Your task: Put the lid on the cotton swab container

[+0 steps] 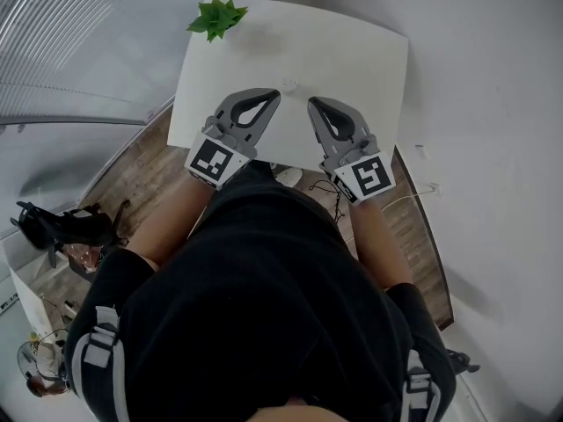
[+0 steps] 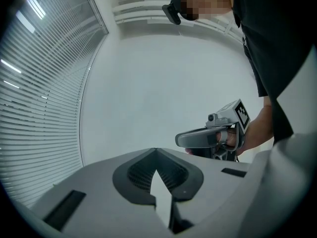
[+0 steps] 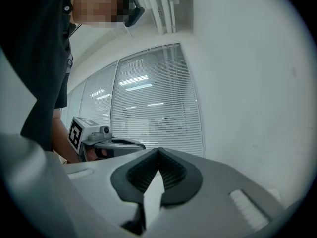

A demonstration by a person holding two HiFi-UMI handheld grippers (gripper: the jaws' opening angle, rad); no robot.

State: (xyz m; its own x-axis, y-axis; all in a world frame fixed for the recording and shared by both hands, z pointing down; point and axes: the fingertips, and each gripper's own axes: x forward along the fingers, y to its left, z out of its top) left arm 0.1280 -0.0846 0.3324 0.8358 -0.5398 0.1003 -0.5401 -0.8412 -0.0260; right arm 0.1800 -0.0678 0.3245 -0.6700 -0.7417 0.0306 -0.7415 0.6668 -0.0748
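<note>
Holding the left tongs (image 1: 269,98) and the right tongs (image 1: 315,105) side by side above the near edge of the table (image 1: 369,69), both pinched fully together and gripping nothing. Confirmed in each gripper view: ribbed dark pads (image 2: 141,175) closed to a point, with only bare wall or window blinds (image 3: 158,98) beyond.

Finding just one candidate for the task's thing: a small pale round shape (image 1: 288,83) lying on the table just past the tips and between them. Too small and too faint to call container, lid, or both stacked. No separate lid found in any view.

Judging the risks from here. White on white, so easy to misread its edge and nudge it away instead of catching it. Going in with tongs shut: a push, not a grip, so worth opening first. Probably light, smooth plastic with round sides, hence apt to skate over the slick matte table top or squirt out of a hard pinch, with little flat surface for the pads. Lowering a lid tilted: likely to seat askew or tip the container over.

Noting also a spiky green plant (image 1: 217,16) at the far left corner, well apart, and wood-grain floor (image 1: 132,170) below.
</note>
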